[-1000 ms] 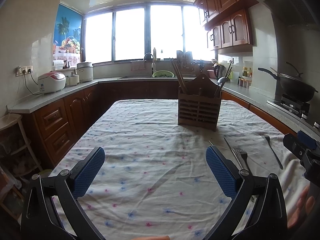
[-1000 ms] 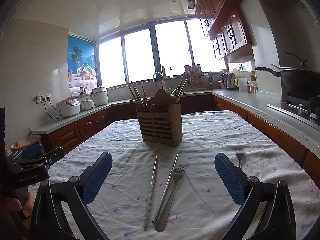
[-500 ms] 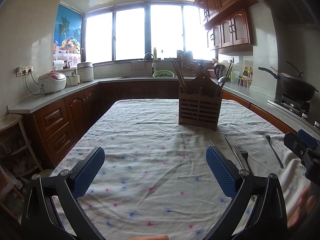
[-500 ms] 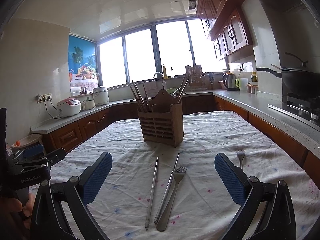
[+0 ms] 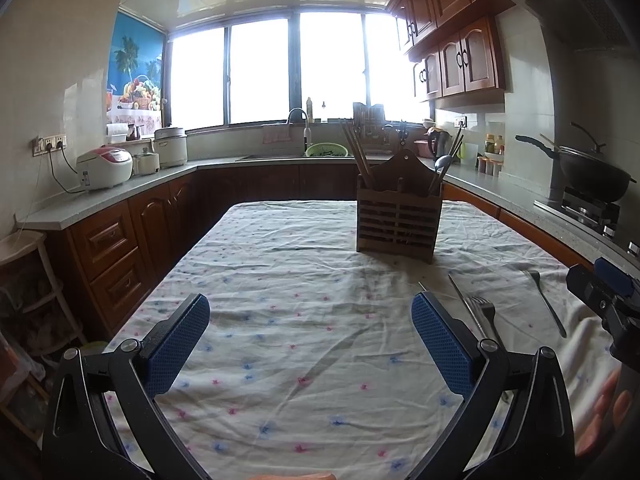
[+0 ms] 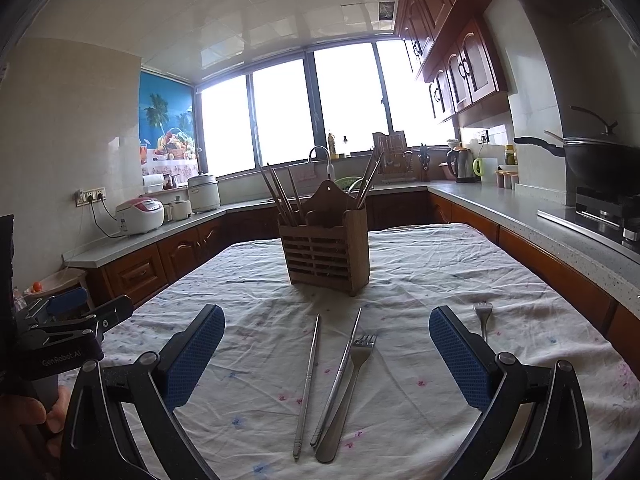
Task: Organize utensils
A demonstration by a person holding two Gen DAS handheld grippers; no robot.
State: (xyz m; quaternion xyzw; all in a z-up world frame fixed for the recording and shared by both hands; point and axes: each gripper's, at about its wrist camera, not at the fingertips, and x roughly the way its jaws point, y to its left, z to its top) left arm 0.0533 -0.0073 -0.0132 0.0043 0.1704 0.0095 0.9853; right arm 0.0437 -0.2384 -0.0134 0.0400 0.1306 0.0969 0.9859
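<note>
A: What is sitting nearest the cameras?

B: The right gripper (image 6: 326,350) is hovering low over the tablecloth (image 6: 420,264) with its blue pads (image 6: 458,362) spread wide and nothing between them. The left gripper (image 5: 310,338) is doing the same over a bare stretch of the cloth, its jaws standing apart and pinching nothing.

A: And the loose utensils?

B: They are lying flat on the cloth just ahead of the right gripper. A metal chopstick (image 6: 307,384) is lying on the left; a second chopstick (image 6: 337,376) is running close beside a fork (image 6: 349,390) whose tines are pointing away from the camera. Those two are touching or nearly so along their handles; I cannot tell which. A second fork (image 6: 483,316) is lying apart to the right, partly hidden behind the right pad.

A: Is the left camera seeing them too?

B: Partly. The near fork (image 5: 482,314) is peeking out past its right pad, and the far fork (image 5: 546,300) is lying further right, near the other device at the frame edge.

A: What is standing beyond them?

B: A wooden slatted utensil holder (image 6: 325,252) is standing upright mid-table, with wooden chopsticks (image 6: 280,194) leaning out of its left compartment and more utensils sticking up on its right. Behind it, a rice cooker (image 6: 140,216) is sitting on the left counter and a wok (image 6: 600,160) is resting on the stove at right.
</note>
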